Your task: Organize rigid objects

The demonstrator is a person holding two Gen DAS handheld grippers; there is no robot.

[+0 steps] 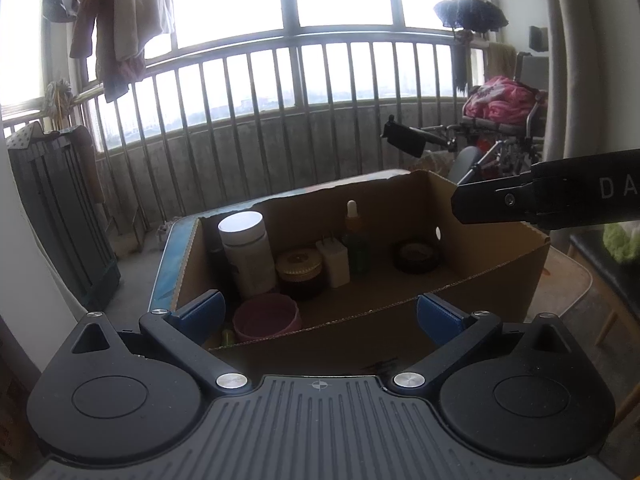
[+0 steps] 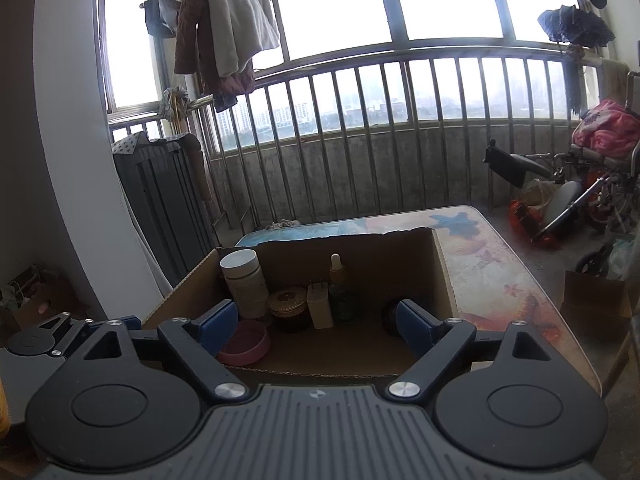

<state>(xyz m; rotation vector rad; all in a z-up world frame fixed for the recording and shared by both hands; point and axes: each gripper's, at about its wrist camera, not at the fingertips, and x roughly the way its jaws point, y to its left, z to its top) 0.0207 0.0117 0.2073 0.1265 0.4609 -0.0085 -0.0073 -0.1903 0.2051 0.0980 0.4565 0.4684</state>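
"DA" on right gripper [image 1: 560, 204]

An enclosed balcony of a high-rise home, used for drying laundry and storage.

Jackets [image 2: 224, 28] hang from a rail at the upper left before wide windows [image 2: 332, 0]; a barred railing [image 2: 360, 136] fronts distant apartment blocks. A wheelchair [image 2: 580, 184] heaped with a pink blanket [image 2: 608, 128] stands at right, on a bare concrete floor [image 2: 520, 240].
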